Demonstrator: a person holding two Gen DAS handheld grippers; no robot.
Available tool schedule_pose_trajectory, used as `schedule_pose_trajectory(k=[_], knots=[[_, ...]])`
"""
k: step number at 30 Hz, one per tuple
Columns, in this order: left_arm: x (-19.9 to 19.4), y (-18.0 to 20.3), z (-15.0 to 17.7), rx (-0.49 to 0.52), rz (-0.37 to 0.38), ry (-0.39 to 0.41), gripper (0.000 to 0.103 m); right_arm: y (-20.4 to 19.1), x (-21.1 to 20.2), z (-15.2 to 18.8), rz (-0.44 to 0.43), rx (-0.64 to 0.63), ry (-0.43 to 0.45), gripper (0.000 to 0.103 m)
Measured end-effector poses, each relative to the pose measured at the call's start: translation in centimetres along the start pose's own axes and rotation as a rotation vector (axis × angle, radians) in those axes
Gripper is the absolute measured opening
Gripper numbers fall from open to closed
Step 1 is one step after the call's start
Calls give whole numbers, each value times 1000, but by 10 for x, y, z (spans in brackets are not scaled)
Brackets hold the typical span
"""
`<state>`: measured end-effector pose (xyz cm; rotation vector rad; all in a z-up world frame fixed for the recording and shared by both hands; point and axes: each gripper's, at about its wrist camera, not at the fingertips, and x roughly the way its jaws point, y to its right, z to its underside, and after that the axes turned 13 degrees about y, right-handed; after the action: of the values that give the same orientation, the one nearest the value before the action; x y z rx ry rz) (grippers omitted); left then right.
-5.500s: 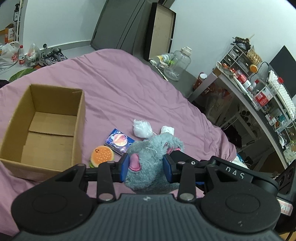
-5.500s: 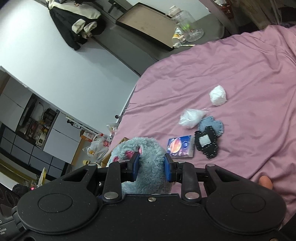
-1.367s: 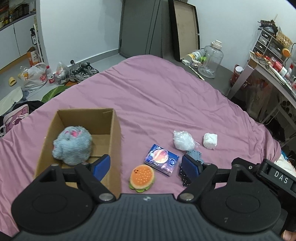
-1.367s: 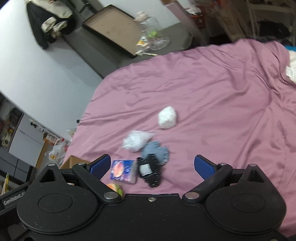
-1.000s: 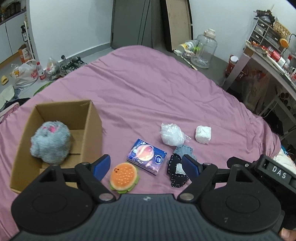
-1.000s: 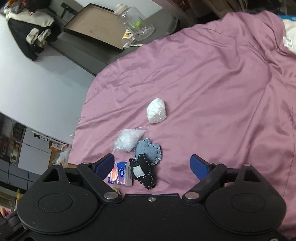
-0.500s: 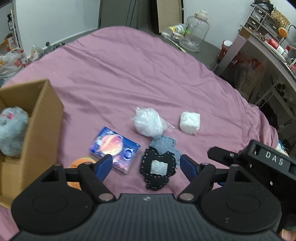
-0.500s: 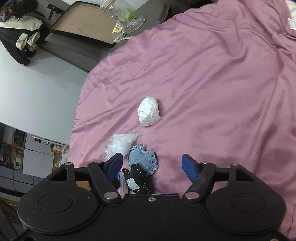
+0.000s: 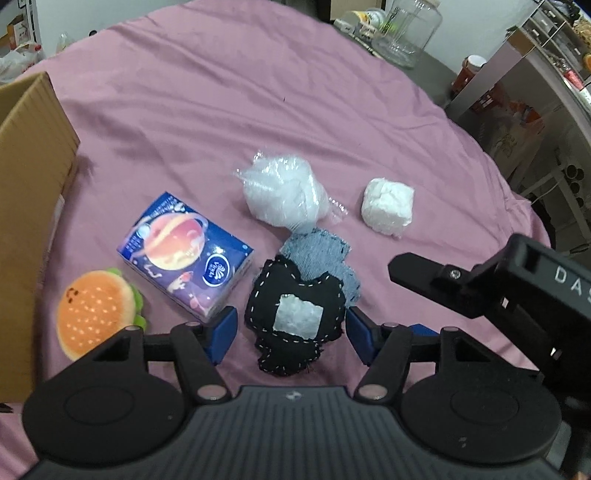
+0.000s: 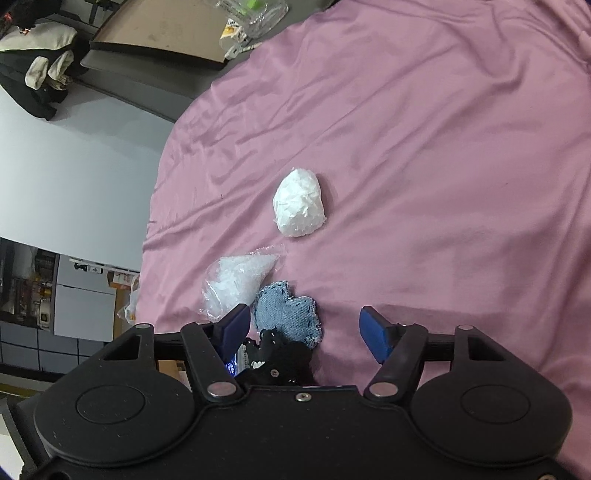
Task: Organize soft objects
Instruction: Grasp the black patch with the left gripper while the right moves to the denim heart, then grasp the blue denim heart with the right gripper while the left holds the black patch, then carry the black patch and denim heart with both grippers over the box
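Observation:
On the pink bedsheet (image 9: 207, 96) lie several soft things. A black stitched plush (image 9: 293, 314) sits between the open jaws of my left gripper (image 9: 290, 332), partly on a blue denim plush (image 9: 321, 258). Around it lie a clear bag of white stuffing (image 9: 284, 194), a white lump (image 9: 388, 206), a blue planet-print tissue pack (image 9: 184, 254) and a burger plush (image 9: 96, 308). My right gripper (image 10: 306, 332) is open and empty just over the denim plush (image 10: 288, 314), with the stuffing bag (image 10: 236, 282) and white lump (image 10: 299, 203) beyond. The right gripper body (image 9: 498, 288) shows at right.
A cardboard box (image 9: 26, 177) stands at the left edge of the left wrist view, its inside out of sight. A large glass jar (image 9: 406, 29) and a cluttered desk (image 9: 546, 74) stand beyond the bed. A framed board (image 10: 159, 33) leans by the wall.
Both grippers have moved forward and down toward the black and denim plushes, which now sit between their open jaws. The box with the grey plush toy has slid out to the left.

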<state>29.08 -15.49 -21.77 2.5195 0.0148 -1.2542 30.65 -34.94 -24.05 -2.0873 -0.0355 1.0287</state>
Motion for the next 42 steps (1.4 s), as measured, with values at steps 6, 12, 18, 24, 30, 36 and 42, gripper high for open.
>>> schedule_pose_trajectory(k=[6,12,18,24,30,36,42], knots=[[2,-1,-3,-22,19,-23,39,-8,9,-4,4,-30,-5,66],[-14,-6,-8,-39,43,5,39,-13,20,-5,12,-57,-29,65],[-31,-15,-17,-53,32,47,39,-27,33,0,19,-122,-65,65],[-43,-31,-27,-65,-3,70,39,-34,32,8,32,-196,-69,49],[-59,-40,-35,-74,-24,91,39,-37,26,13,27,-230,-74,25],[-82,-45,-40,-72,-21,119,39,-48,2,23,13,-276,-31,20],[-105,-53,-42,-74,-17,145,39,-55,-36,38,12,-311,30,20]])
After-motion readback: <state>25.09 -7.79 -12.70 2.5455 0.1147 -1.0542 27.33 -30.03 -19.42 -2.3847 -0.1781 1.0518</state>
